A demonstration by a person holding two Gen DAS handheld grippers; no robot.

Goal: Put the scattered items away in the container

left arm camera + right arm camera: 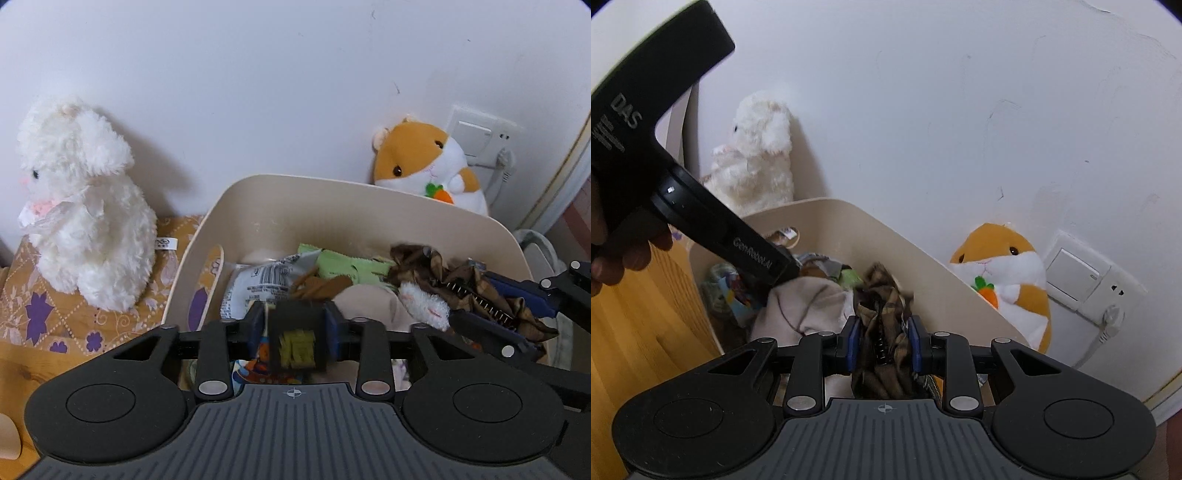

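The cream container (369, 206) is the landmark: inside it lie a pale green cloth (347, 264), a beige garment (809, 299), a silver-white printed packet (258, 284) and a brown camouflage-patterned cloth (882, 295). Left of it sits a white fluffy rabbit (85, 206) with a pink muzzle, on an ochre cloth (55, 314) patterned with purple flowers and dotted white diamonds. Behind its right rim is an orange-and-white hamster (428, 162) with an orange, green-topped carrot – all against a white wall (258, 74).

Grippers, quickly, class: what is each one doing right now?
Left gripper: a black block with yellow bristles sits between its jaws; grip uncertain.
Right gripper: shut on brown patterned cloth.
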